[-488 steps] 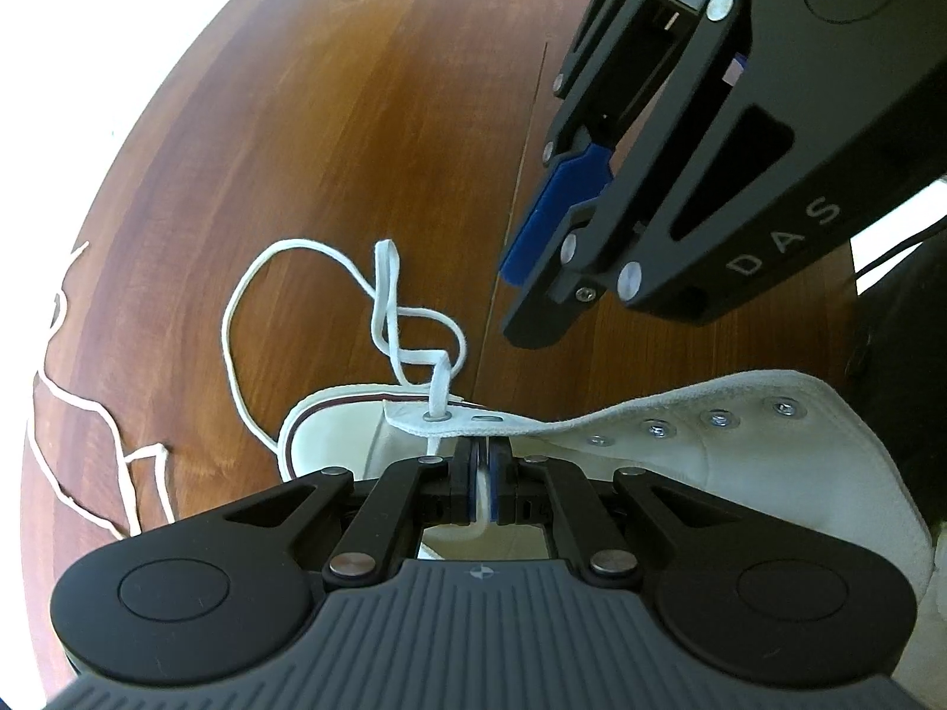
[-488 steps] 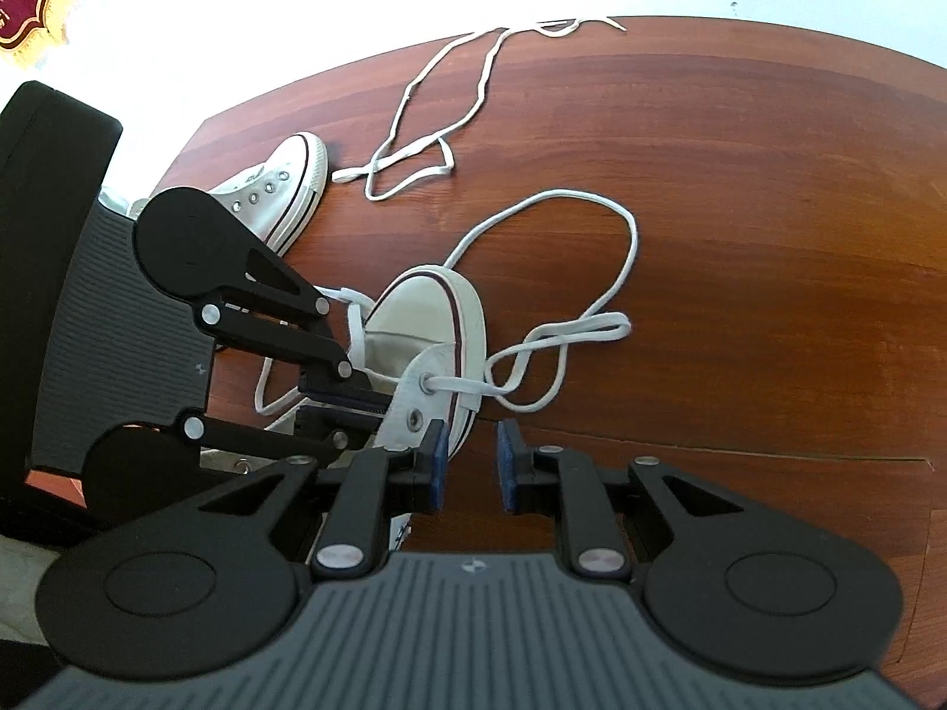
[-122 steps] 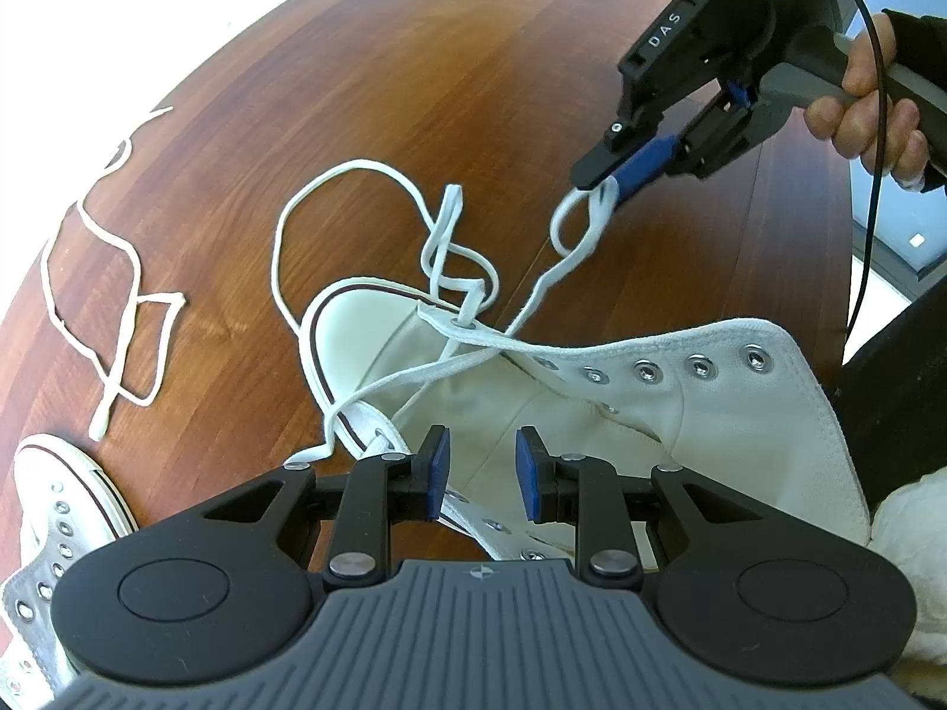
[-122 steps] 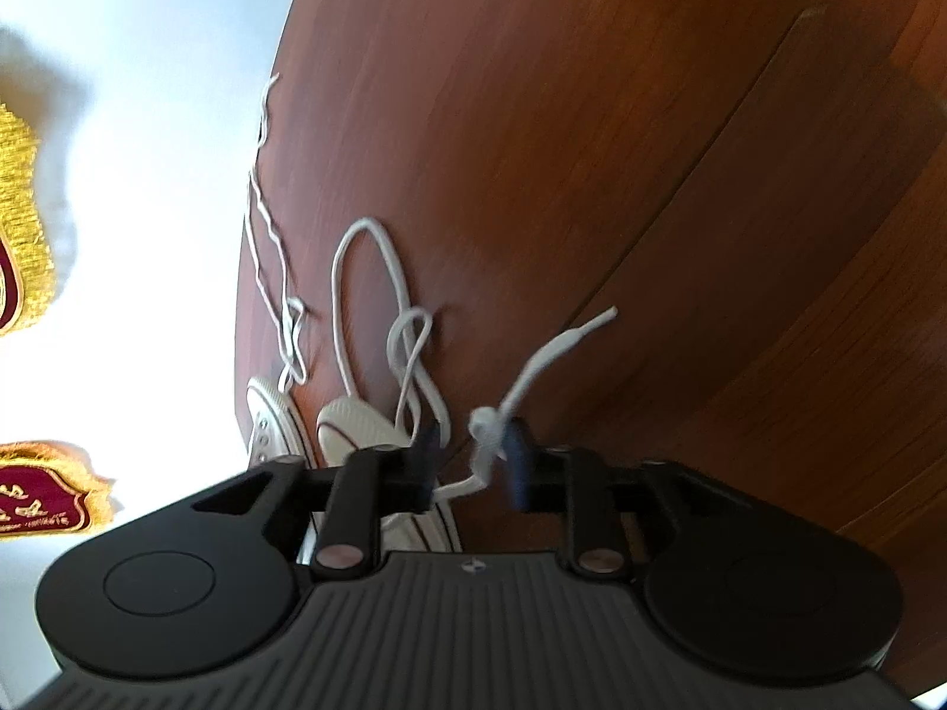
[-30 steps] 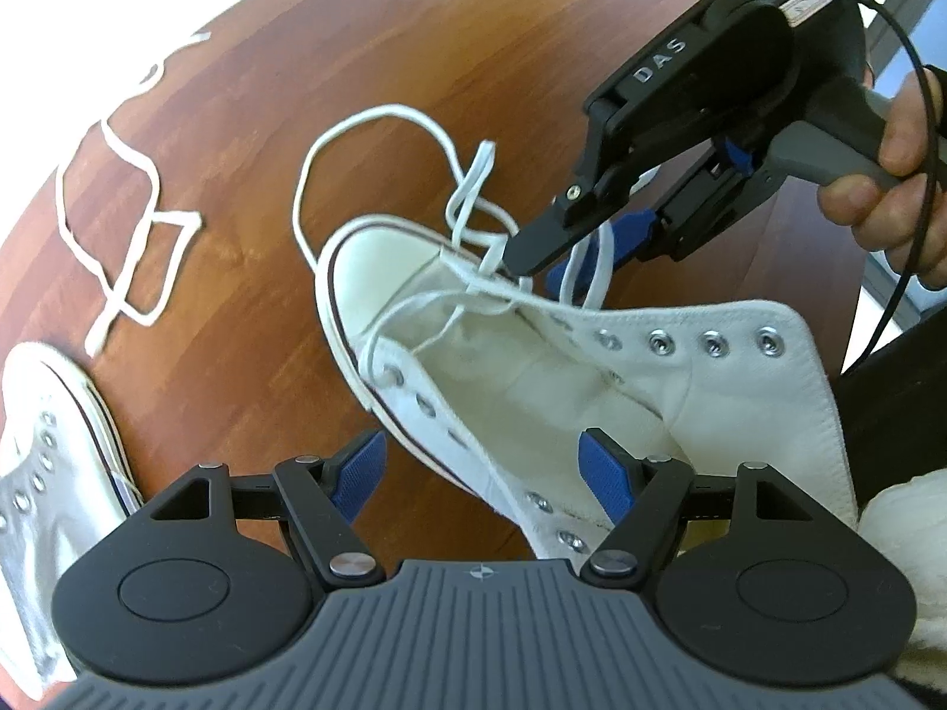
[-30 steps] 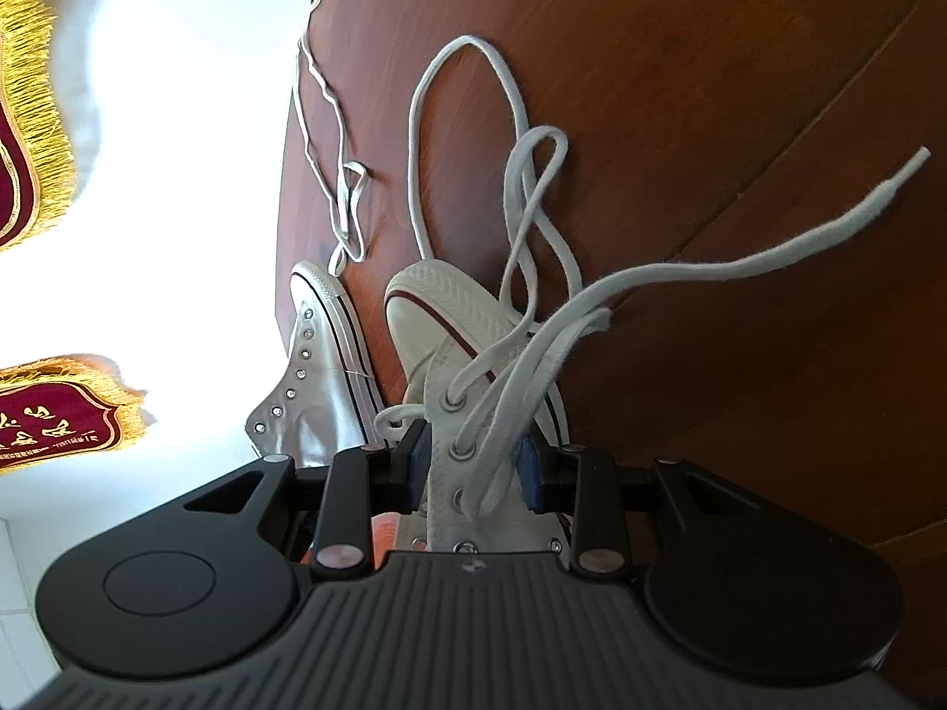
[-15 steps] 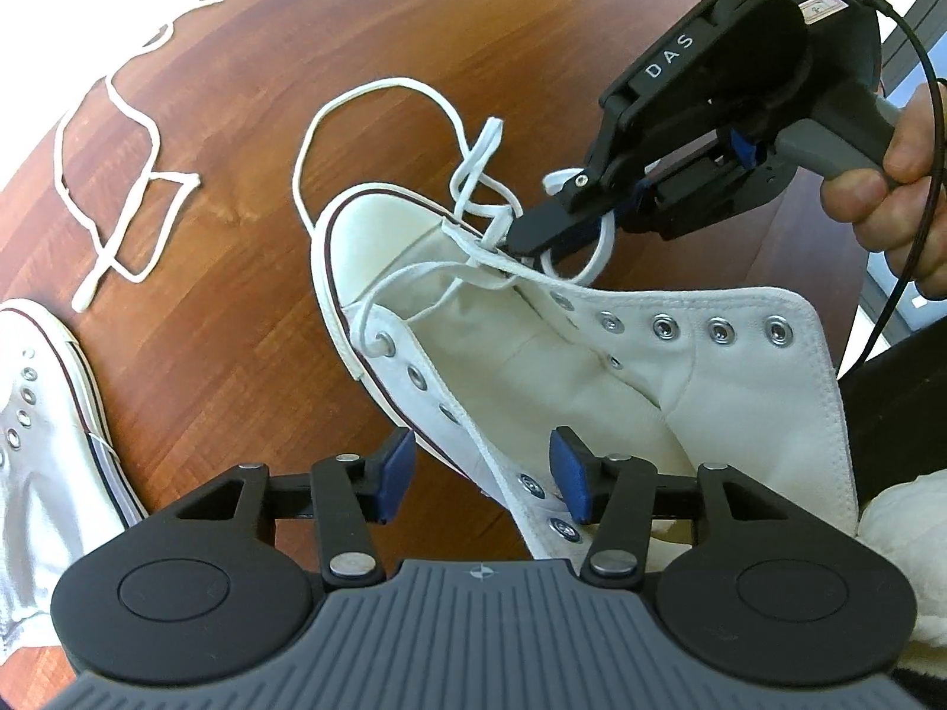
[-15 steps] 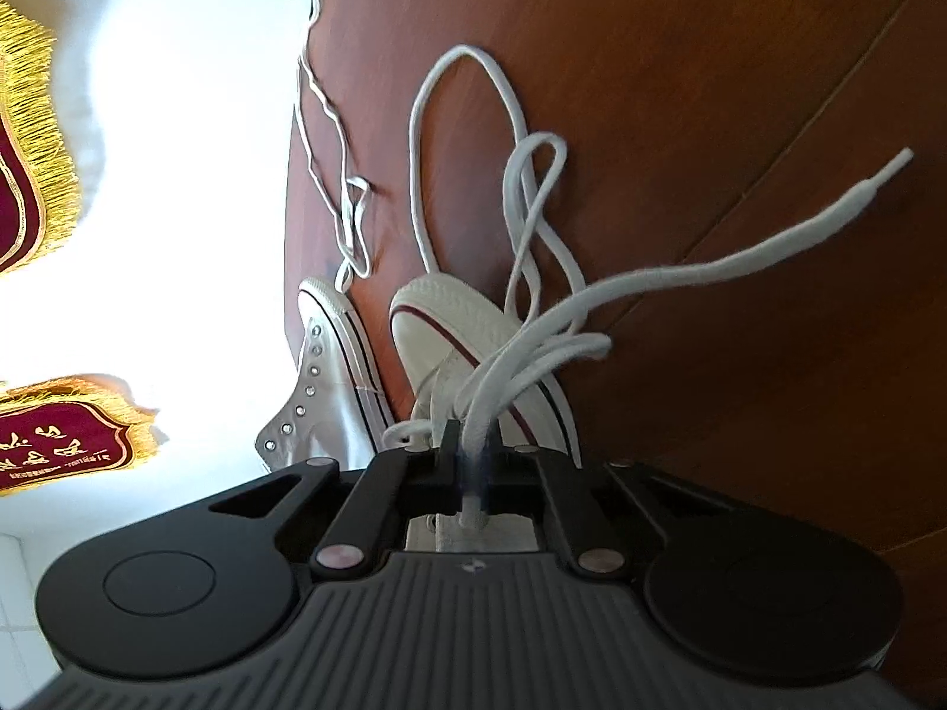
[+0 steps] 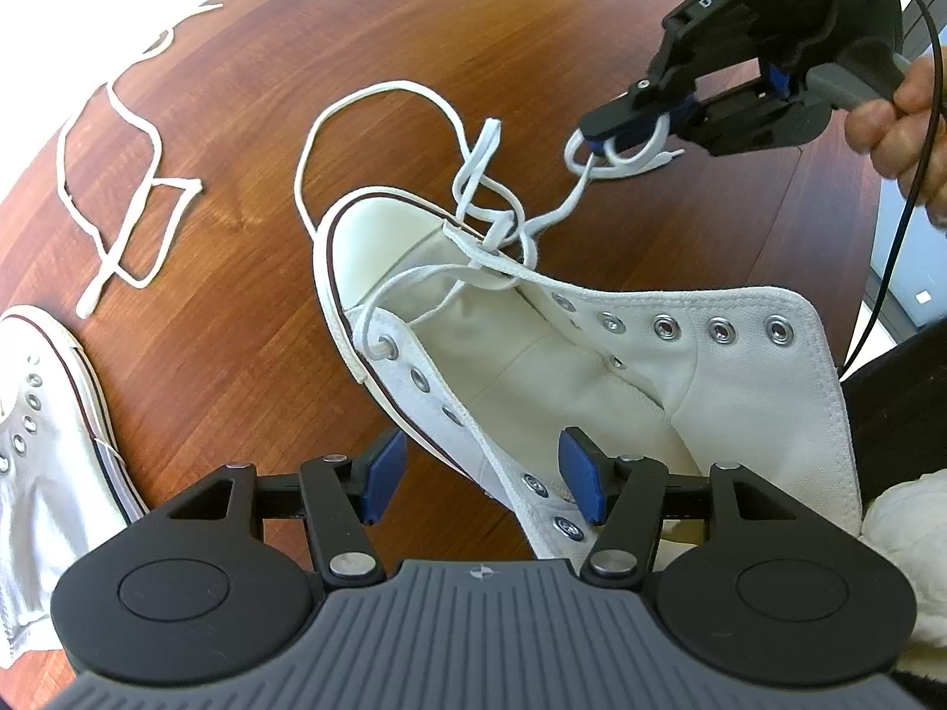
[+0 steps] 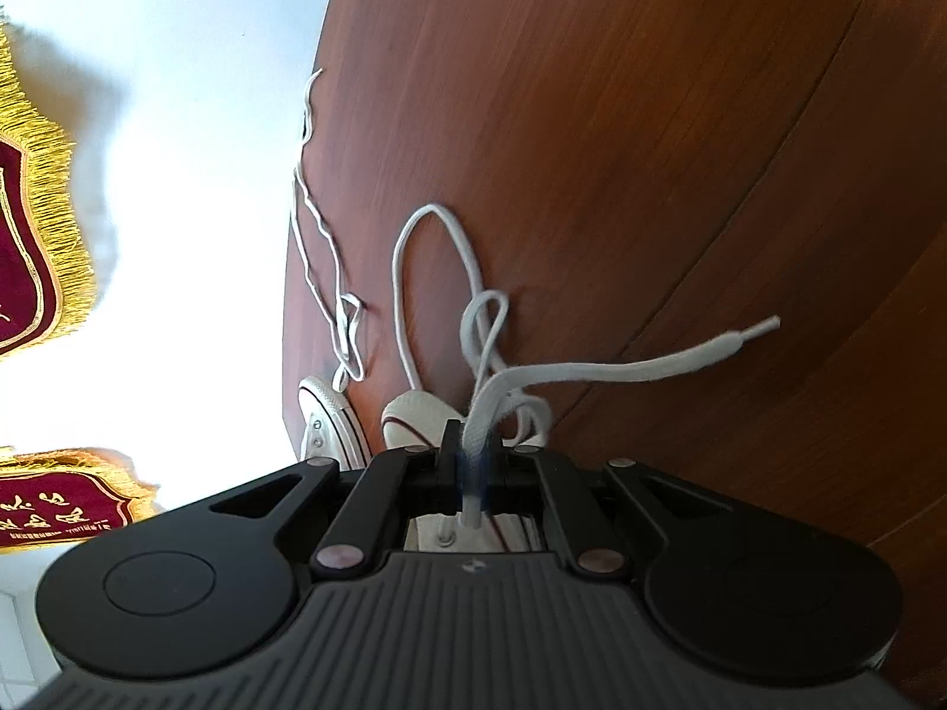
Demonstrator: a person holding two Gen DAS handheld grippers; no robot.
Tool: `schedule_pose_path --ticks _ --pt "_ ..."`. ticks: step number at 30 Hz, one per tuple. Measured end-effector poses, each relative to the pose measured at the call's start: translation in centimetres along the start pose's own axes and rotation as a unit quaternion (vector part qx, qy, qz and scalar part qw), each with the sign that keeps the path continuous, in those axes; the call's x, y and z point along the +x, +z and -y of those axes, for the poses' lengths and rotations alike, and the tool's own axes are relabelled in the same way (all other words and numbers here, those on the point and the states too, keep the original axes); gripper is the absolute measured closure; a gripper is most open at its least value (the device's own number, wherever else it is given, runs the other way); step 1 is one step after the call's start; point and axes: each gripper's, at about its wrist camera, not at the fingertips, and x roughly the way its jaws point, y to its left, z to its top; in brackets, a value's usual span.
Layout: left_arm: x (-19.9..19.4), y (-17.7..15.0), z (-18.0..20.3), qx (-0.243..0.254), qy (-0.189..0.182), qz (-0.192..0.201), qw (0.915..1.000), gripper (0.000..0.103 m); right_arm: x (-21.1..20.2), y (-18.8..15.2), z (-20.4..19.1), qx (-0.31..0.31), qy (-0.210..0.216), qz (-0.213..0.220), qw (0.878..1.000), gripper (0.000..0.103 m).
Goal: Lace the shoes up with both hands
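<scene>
Seen from the left wrist camera, the white canvas high-top sneaker lies on its side on the reddish-brown wooden table, toe cap towards the far edge, upper spread open and most metal eyelets unthreaded. The left gripper stands low over the near eyelet row; its jaws are opening, blue pads well apart on either side of that flap, neither pressing on it. The flat white shoelace passes through the front eyelets and trails in loose loops on the wood beyond the toe. To the upper right the right gripper, held by the person's hand, has a loop of this lace pinched between its blue pads, raised clear of the table. A second white high-top sneaker lies at the left edge, and a separate loose white lace sprawls on the wood beyond it.

Turning to the right wrist camera, the right gripper shows its jaws almost together, easing apart slightly, the lace gripped between them. Its free end with plastic tip runs out to the right above the table. The sneaker toe sits just beyond the fingers; the second sneaker lies to its left. Maroon pennants with gold fringe hang on the pale wall.
</scene>
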Motion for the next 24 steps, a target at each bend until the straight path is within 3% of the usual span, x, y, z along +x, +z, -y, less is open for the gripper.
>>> schedule_pose_path --ticks 4,6,8,21,24 --pt "0.0 0.0 0.0 0.0 0.001 0.0 1.0 0.043 0.4 0.0 0.0 -0.001 -0.006 -0.015 1.0 0.092" --pt "0.0 0.0 0.0 0.0 0.002 0.001 1.0 0.043 0.9 -0.2 0.0 0.0 -0.007 -0.021 1.0 0.075" --pt "0.0 0.0 0.0 -0.001 0.002 0.001 1.0 0.043 1.7 -0.7 -0.3 -0.005 -0.006 -0.035 0.999 0.07" --pt "-0.3 0.1 -0.1 -0.001 0.004 0.007 1.0 0.043 6.0 -2.1 -2.0 -0.031 -0.011 -0.097 0.995 0.07" --pt "-0.3 0.1 -0.2 -0.001 0.004 0.008 1.0 0.043 5.5 -1.5 -1.4 -0.02 -0.009 -0.089 0.996 0.078"
